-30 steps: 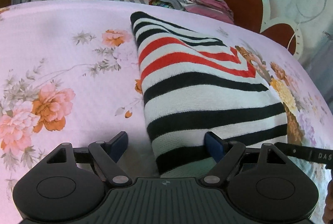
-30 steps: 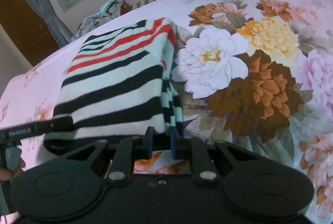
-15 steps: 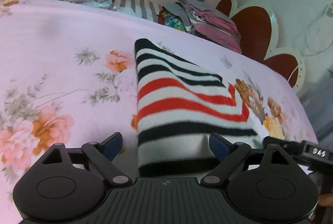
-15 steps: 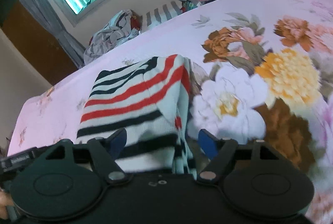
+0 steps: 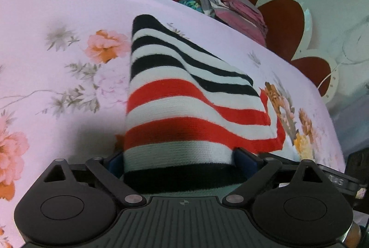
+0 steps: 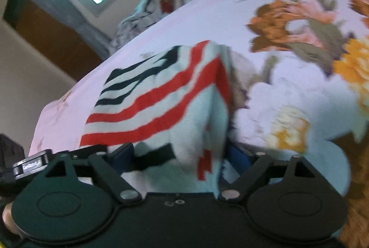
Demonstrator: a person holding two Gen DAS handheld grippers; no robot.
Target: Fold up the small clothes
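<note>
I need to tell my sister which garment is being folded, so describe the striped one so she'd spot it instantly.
On the pink floral bedsheet, nearest the cameras, lies the folded knit top. Unlike the clothes heaped by the far wall, it alone has bold black, white and red stripes.

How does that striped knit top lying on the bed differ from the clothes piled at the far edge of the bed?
The red, black and white striped knit top is a single garment lying alone mid-bed; the stack of pink and grey folded clothes holds many pieces at the far edge.
The striped top sits between both grippers' fingers; nothing touches the stack.
The top is boldly striped; the stack's pieces look mostly plain.
Both rest on the pink floral bedsheet.
</note>
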